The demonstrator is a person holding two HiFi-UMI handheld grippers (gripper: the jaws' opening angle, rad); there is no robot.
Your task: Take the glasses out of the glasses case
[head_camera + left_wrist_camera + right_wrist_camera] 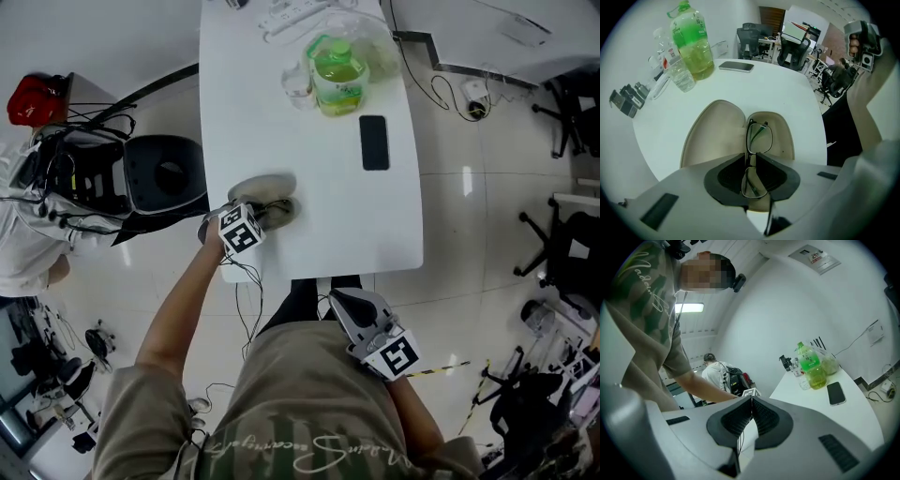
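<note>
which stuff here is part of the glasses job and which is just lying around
Job: glasses, open glasses case, left gripper shut on the glasses.
Lying about: green bottle, clear bottle, phone.

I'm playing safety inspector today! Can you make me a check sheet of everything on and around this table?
Surface: white table, smooth top.
Job's things: glasses case lies open near the table's edge; glasses are gripped at it.
Clutter: green bottle, small clear bottle, phone, power strip.
Grippers: left claw shut on the glasses; right claw shut, empty, off the table by the person's lap.
Cables: floor cables right of the table.
Surroundings: office chairs, another person.
</note>
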